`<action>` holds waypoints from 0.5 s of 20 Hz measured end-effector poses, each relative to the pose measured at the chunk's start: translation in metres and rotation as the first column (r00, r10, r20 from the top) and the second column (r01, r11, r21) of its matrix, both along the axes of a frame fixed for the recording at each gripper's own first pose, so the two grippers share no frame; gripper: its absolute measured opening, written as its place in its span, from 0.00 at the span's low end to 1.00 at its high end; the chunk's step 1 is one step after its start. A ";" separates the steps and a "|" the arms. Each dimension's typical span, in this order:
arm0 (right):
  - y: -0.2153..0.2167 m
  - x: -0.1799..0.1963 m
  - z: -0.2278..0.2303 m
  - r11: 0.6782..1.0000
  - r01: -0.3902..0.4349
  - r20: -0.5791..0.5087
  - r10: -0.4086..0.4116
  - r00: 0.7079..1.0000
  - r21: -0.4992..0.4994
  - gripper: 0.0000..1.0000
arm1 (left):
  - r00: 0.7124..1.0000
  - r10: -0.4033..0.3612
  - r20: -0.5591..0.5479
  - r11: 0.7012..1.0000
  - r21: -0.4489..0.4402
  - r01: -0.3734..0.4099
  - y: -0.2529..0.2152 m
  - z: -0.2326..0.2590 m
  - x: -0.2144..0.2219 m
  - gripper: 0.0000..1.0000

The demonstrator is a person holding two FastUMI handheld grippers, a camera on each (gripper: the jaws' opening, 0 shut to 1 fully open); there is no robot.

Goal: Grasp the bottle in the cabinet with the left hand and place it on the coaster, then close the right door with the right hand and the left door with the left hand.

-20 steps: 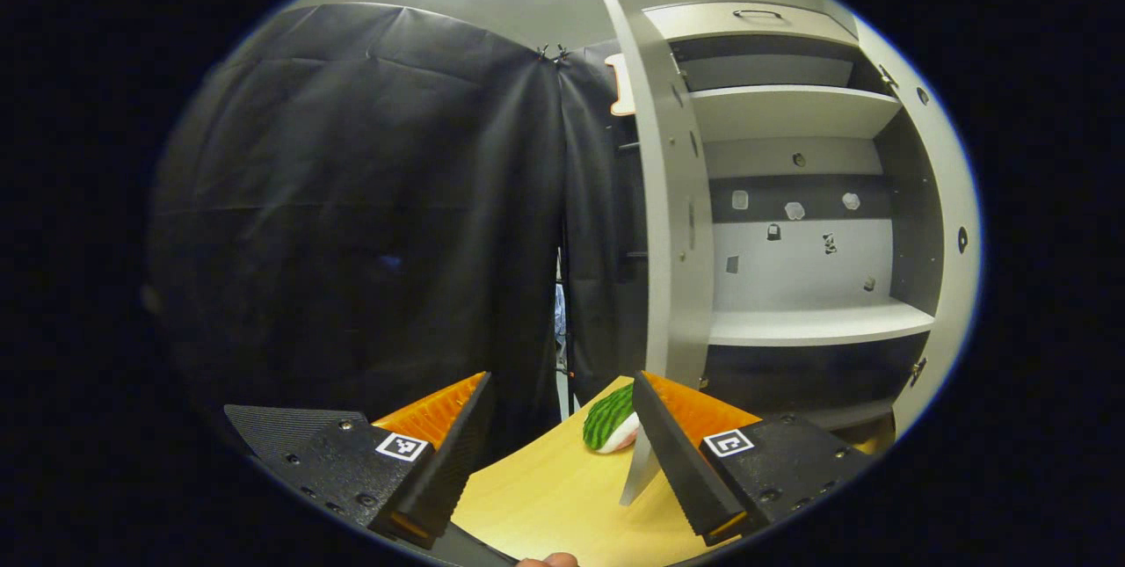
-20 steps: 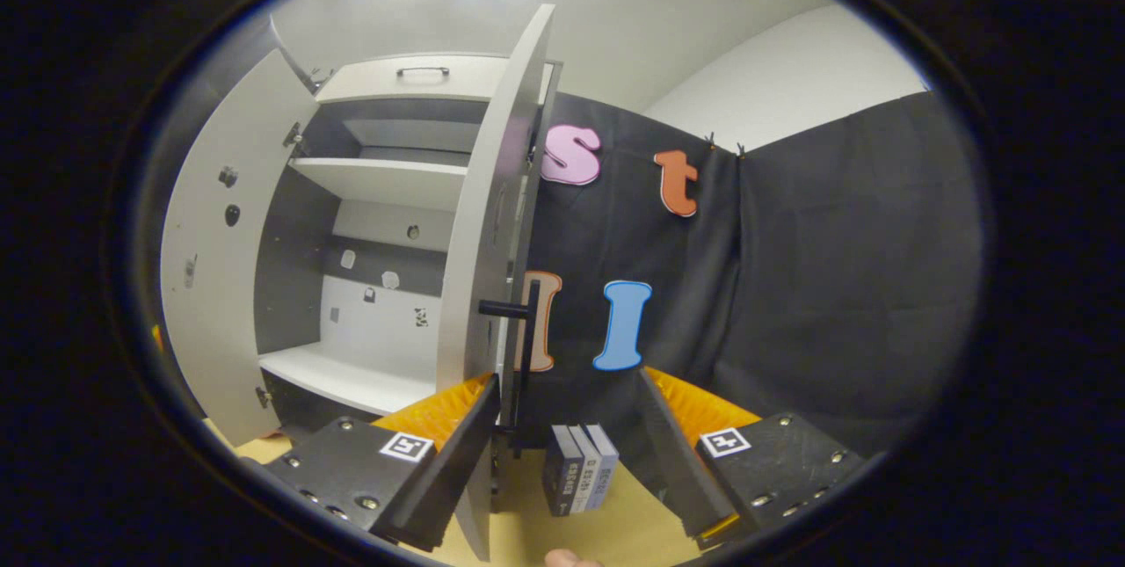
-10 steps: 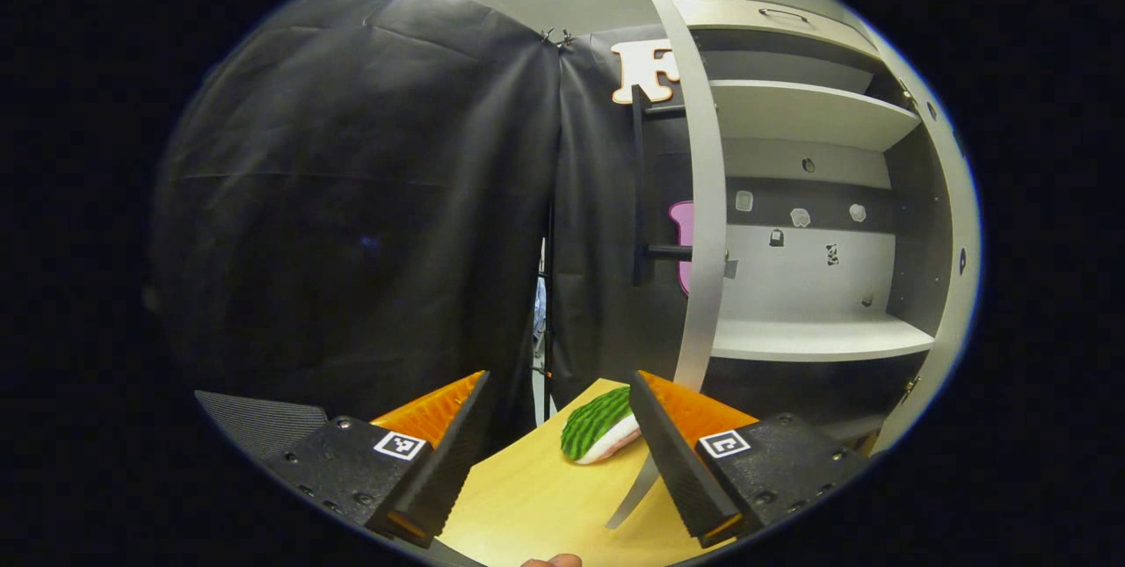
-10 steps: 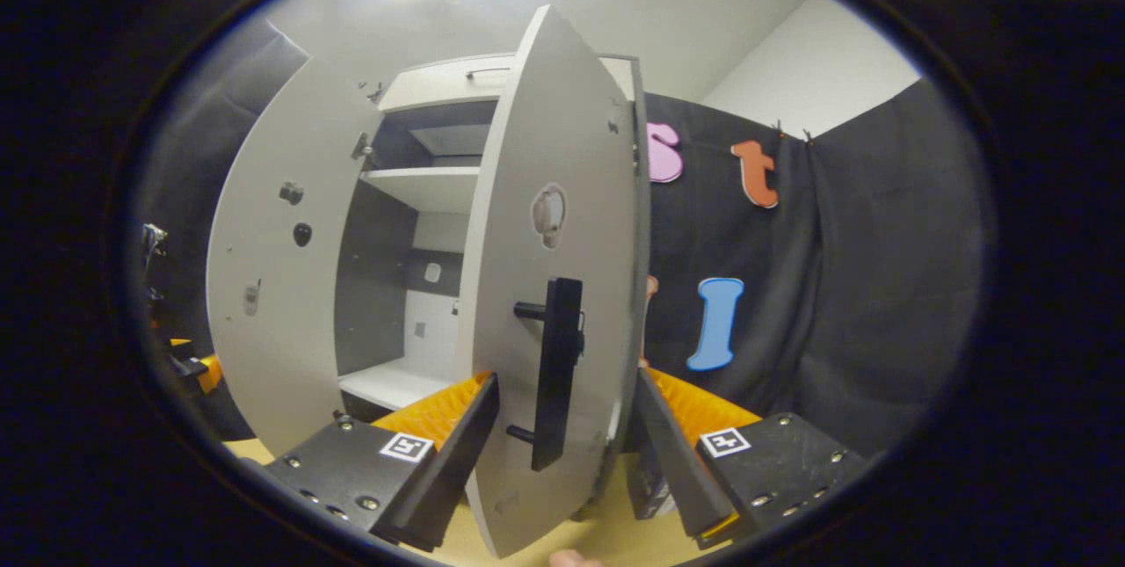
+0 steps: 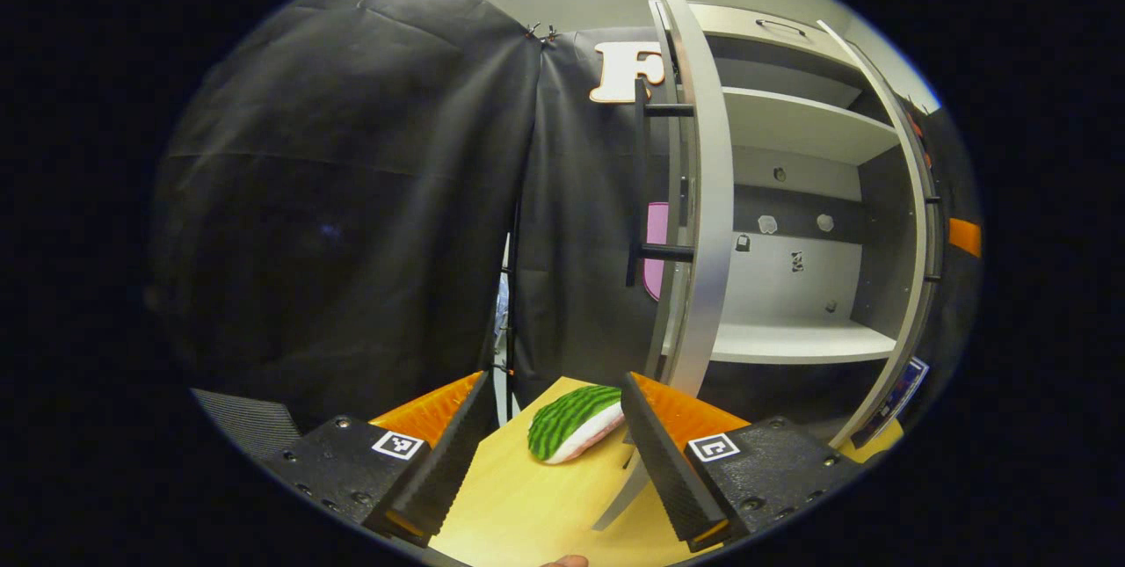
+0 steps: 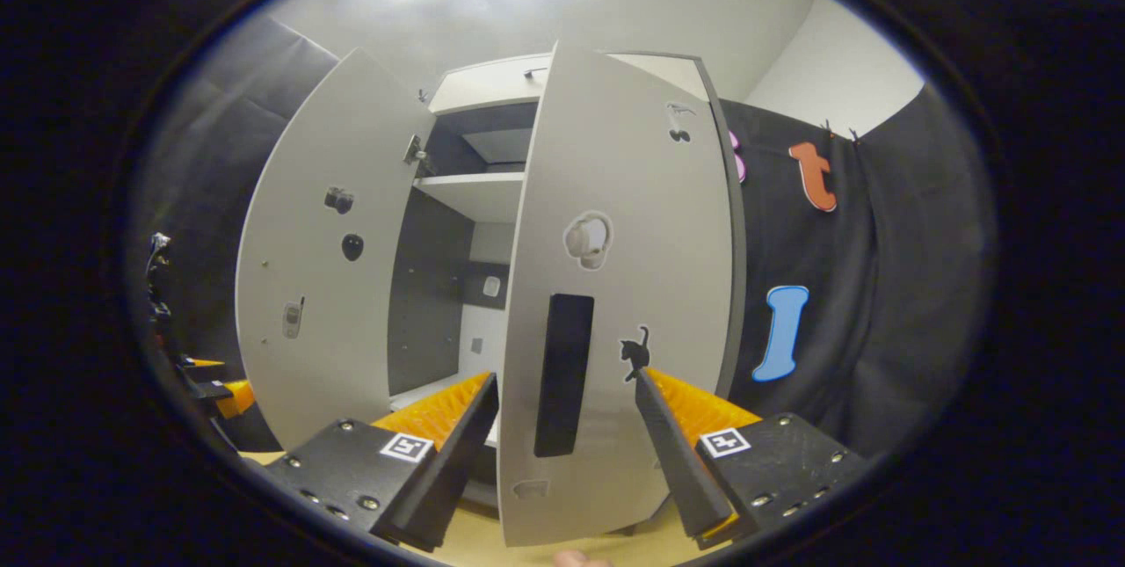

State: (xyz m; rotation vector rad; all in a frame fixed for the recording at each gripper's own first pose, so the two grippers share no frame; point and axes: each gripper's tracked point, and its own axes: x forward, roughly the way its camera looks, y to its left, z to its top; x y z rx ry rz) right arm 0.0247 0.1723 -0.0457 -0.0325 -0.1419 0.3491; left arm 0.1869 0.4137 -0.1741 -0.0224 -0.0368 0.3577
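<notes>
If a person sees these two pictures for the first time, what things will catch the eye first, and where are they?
In the right gripper view, the big grey right door with its black handle stands half shut, right ahead of the open right gripper. In the left gripper view, the green striped watermelon slice lies on the wooden table between the open left gripper's fingers, with the left door edge-on just beyond it.

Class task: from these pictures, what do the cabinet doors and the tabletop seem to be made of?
Pale grey flat-panelled right cabinet door: likely laminated board, going by its smooth matt face and thin edge. Light yellow wooden tabletop: wood or wood-look laminate, with faint grain and slight sheen.
</notes>
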 end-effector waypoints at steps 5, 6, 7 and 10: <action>-0.015 -0.001 -0.003 1.000 0.016 -0.012 -0.016 1.000 -0.007 0.95 | 0.994 -0.113 -0.002 0.994 -0.007 0.113 -0.037 -0.002 0.009 0.94; -0.018 -0.002 -0.003 1.000 0.020 -0.010 -0.020 1.000 -0.010 0.95 | 0.992 -0.128 -0.003 0.992 -0.011 0.128 -0.045 -0.004 0.010 0.94; -0.020 -0.004 -0.002 1.000 0.024 -0.006 -0.024 1.000 -0.013 0.95 | 0.990 -0.141 0.000 0.990 -0.008 0.141 -0.053 -0.003 0.011 0.94; -0.028 -0.011 0.001 0.999 0.031 -0.002 -0.031 1.000 -0.015 0.95 | 0.982 -0.190 0.002 0.982 -0.021 0.190 -0.079 -0.006 0.020 0.94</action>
